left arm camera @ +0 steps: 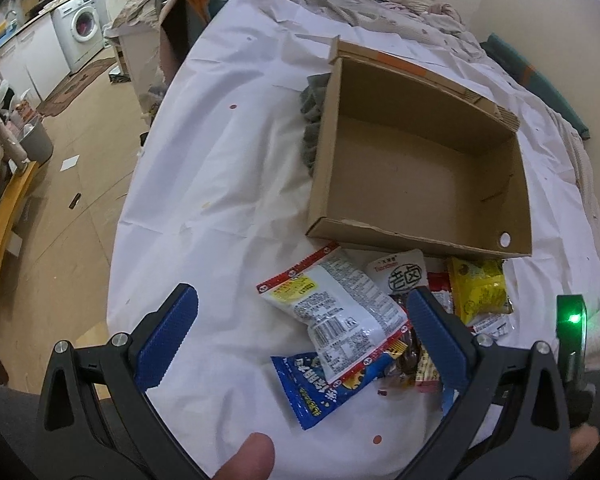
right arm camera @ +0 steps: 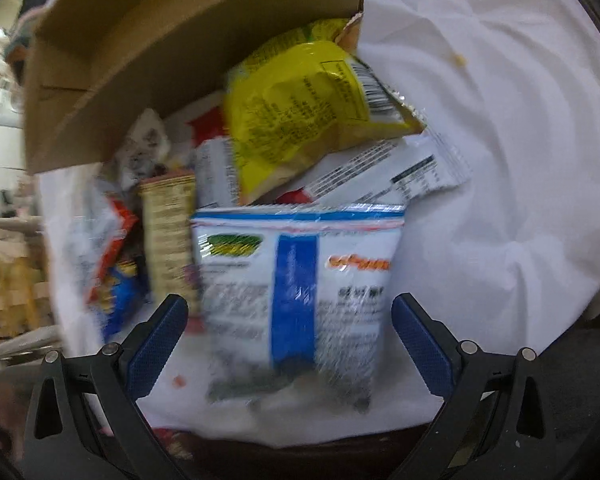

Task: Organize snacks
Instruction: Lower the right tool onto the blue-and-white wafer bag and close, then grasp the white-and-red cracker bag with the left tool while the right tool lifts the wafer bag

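An empty cardboard box (left arm camera: 420,160) lies on the white sheet (left arm camera: 228,168), with a pile of snack packets at its near wall. My left gripper (left arm camera: 300,312) is open above the pile, over a white red-edged packet (left arm camera: 336,312) and a blue packet (left arm camera: 320,392). A yellow packet (left arm camera: 480,288) lies by the box. In the blurred right wrist view, my right gripper (right arm camera: 290,320) is open around a white-and-blue packet (right arm camera: 296,292). The yellow packet (right arm camera: 300,108) and the box (right arm camera: 160,52) are beyond it.
A grey cloth (left arm camera: 314,120) sits at the box's left side. The bed's left edge drops to a wooden floor (left arm camera: 72,208) with a washing machine (left arm camera: 82,28) far back. Crumpled bedding (left arm camera: 380,4) lies behind the box.
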Motion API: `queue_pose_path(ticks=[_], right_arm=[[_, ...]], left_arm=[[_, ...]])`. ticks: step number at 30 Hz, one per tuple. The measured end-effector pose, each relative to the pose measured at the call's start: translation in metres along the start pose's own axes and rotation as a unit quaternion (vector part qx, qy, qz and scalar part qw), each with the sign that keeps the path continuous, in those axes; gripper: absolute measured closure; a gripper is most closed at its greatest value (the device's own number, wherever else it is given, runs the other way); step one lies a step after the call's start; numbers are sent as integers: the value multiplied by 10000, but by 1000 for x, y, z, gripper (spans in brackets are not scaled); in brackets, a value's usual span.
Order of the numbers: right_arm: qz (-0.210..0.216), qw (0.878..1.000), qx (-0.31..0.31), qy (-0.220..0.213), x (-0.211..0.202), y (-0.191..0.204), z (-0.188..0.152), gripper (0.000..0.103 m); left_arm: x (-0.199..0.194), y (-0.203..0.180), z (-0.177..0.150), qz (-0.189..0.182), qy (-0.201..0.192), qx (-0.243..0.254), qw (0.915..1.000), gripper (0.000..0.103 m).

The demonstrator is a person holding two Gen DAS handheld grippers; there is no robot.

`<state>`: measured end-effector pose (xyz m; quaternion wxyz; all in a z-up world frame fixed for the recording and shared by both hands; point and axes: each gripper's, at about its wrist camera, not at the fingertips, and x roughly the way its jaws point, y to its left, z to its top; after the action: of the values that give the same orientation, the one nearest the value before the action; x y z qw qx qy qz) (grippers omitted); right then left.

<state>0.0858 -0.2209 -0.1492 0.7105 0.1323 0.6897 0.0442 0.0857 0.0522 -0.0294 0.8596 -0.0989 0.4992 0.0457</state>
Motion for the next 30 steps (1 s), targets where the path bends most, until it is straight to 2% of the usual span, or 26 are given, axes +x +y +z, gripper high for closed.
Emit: queue_pose_path(ticks=[1,4,7,12,16,19,22,25,30], right_arm=[[41,10000,-40,44,2,1,0,1],[86,9999,-74,42,2,1,-3,20],[251,9996,40,-116,-13,-7,-9,33],[474,9974,-114,-527,-54,-12,-17,34],[967,9894,-406,-1000,-94,-12,-5,34],[1142,9851,-448,-1208,-97,-19,4,34],[1315,9824,-288,-1296,-86,-28,4,34],[1463,9808,3,-1290,-81,-40,7,34],[1539,9766,32,-1502,-89,-33,12,34]], left_arm=[[0,1,1,14,1,-15,10000,0],[2,4,3,-12,52,-60,10000,0],[8,11,5,-32,222,-215,9995,0],[17,15,5,-54,459,-381,9982,0],[29,12,10,-36,705,-538,9960,0],[43,6,10,-21,1005,-764,9920,0],[62,-1,10,115,1231,-1329,9834,0],[82,-12,11,207,1374,-1652,9764,0],[118,-40,8,730,1763,-1179,9745,0]])
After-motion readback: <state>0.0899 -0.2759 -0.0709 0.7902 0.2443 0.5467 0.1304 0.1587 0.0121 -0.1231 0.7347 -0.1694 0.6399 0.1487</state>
